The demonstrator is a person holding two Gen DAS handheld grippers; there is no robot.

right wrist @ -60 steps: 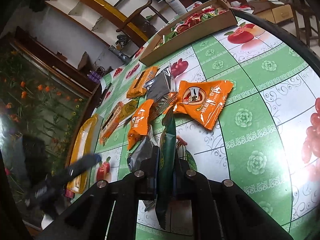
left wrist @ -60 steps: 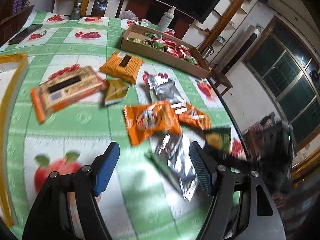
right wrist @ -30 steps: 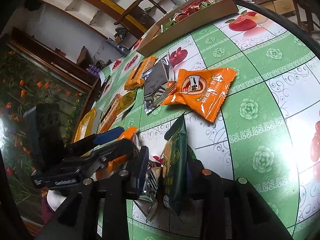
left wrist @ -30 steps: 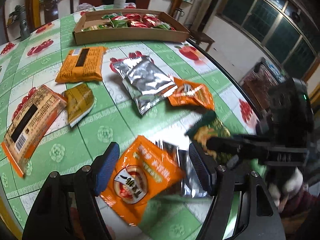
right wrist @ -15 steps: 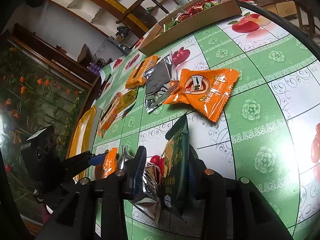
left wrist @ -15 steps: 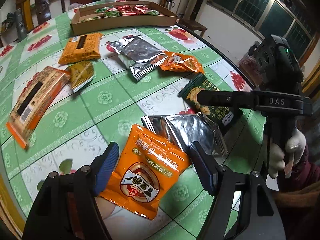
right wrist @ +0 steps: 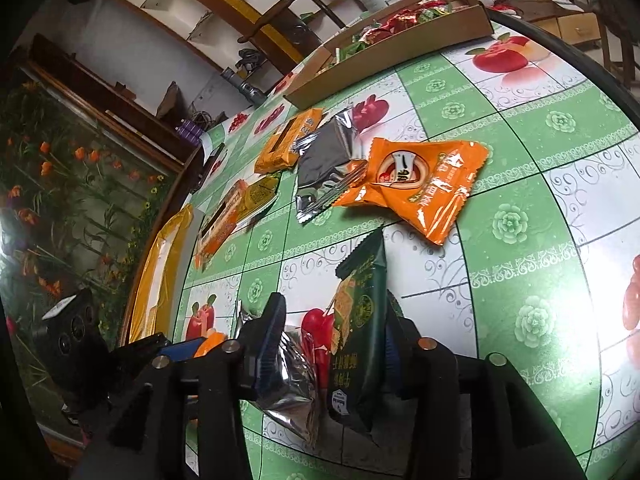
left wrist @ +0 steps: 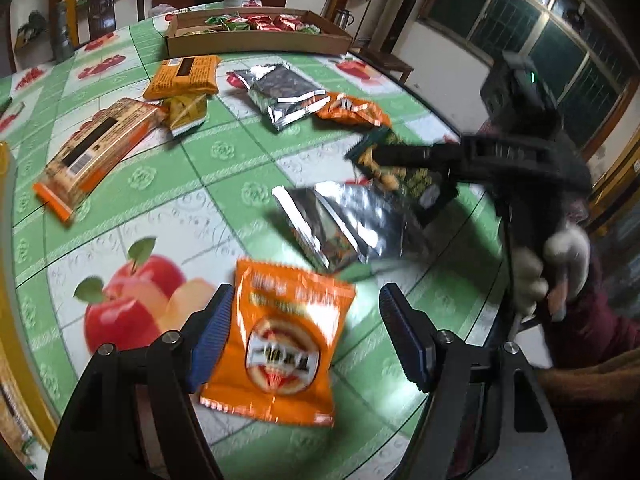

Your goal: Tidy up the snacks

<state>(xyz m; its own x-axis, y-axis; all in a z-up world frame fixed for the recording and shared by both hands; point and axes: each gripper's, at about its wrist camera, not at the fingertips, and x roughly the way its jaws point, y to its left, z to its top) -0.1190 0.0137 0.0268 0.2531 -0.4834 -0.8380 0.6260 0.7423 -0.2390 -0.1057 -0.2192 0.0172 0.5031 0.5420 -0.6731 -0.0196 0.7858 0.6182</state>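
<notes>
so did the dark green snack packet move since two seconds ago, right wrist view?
Yes. The dark green snack packet went from clamped upright between the jaws to leaning rightward as they open, judged against the tablecloth.

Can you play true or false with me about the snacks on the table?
1. The cardboard box at the far side has snacks in it. True.
2. A dark green packet sits between the right gripper jaws, which are opening. True.
3. The orange packet by the left gripper is blue. False: it is orange with a round picture on it.
4. The tablecloth shows bananas. False: it shows apples and other red fruit on green and white squares.
5. A shiny silver packet lies beside the green one. True.
</notes>
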